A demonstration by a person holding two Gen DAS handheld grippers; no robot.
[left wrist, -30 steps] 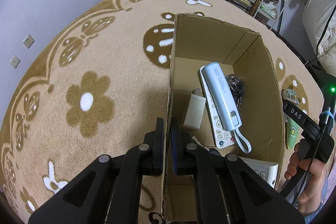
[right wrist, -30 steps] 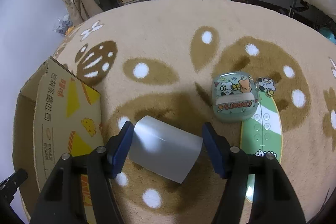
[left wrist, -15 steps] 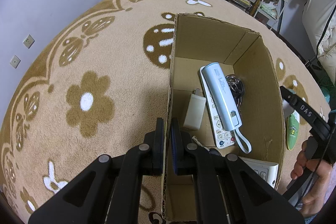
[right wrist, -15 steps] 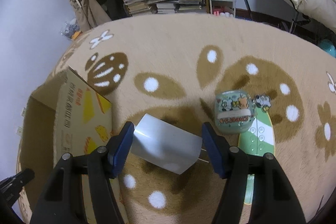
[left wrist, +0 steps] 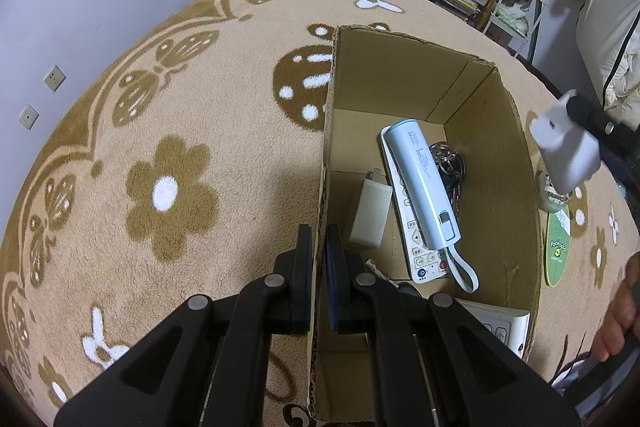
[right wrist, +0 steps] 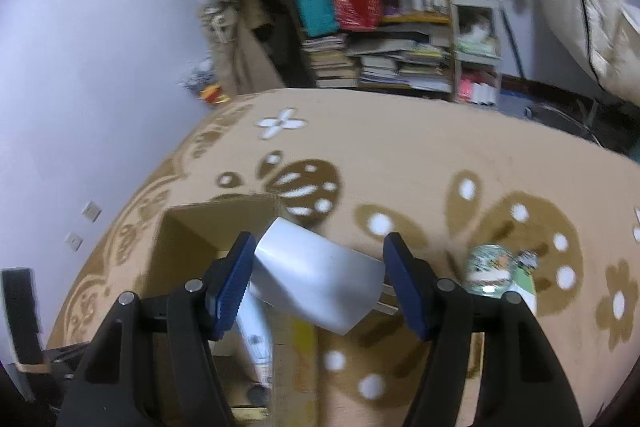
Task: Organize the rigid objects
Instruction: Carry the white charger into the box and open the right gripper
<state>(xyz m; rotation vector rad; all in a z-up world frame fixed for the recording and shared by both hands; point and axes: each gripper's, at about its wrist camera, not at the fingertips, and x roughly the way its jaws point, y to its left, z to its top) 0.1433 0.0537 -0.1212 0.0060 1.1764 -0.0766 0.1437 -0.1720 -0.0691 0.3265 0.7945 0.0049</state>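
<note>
My left gripper [left wrist: 319, 259] is shut on the left wall of an open cardboard box [left wrist: 326, 155] standing on the rug. Inside lie a pale blue power bank [left wrist: 424, 183], a white remote [left wrist: 416, 247] under it, a white charger [left wrist: 370, 215] and a bunch of keys [left wrist: 450, 163]. My right gripper [right wrist: 320, 279] is shut on a white plug adapter [right wrist: 316, 279], held in the air over the box's right wall [right wrist: 296, 339]; its prongs point to the right pad. The adapter [left wrist: 566, 155] hangs beyond the box's right rim in the left wrist view.
A green cartoon case [right wrist: 494, 267] and a green oval mat [left wrist: 557, 247] lie on the beige flowered rug [left wrist: 168, 187] to the right of the box. Cluttered shelves [right wrist: 384, 39] stand at the rug's far edge. A hand [left wrist: 618, 315] shows at the lower right.
My right gripper has lifted the white adapter off the rug and carried it left, over the box's right wall. The left gripper has stayed on the box wall.
</note>
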